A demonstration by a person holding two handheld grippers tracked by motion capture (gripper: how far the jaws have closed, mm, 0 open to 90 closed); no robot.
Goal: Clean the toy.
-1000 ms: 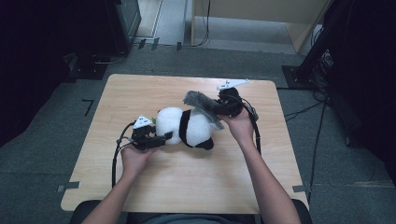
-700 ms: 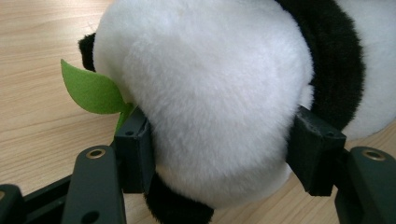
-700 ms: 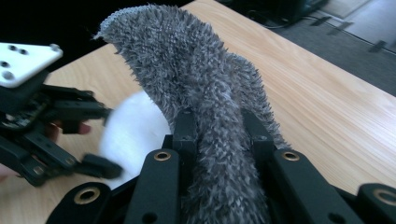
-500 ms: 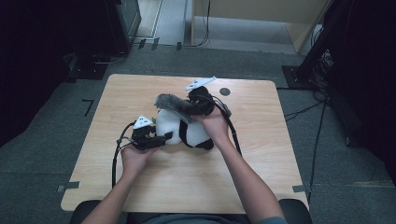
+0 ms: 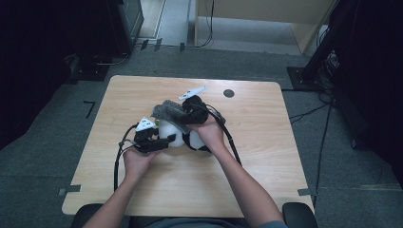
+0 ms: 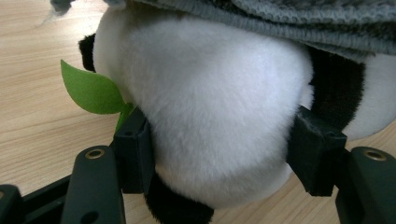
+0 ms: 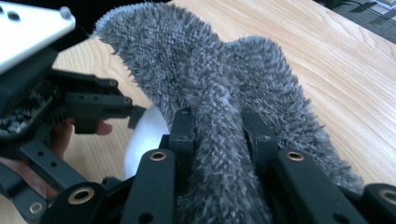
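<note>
A black and white plush panda lies in the middle of the wooden table. My left gripper is shut on the panda's white body, one jaw on each side. A green felt leaf sticks out by the left jaw. My right gripper is shut on a fuzzy grey cloth and holds it over the panda's top. In the left gripper view the grey cloth drapes along the upper edge, touching the plush.
A small dark round hole marks the table near its far edge. Cables trail from both grippers across the tabletop. Dark equipment stands and floor cables surround the table.
My right gripper has carried the grey cloth leftward, from the panda's right end to over its left part near the left gripper. The left gripper has kept its hold.
</note>
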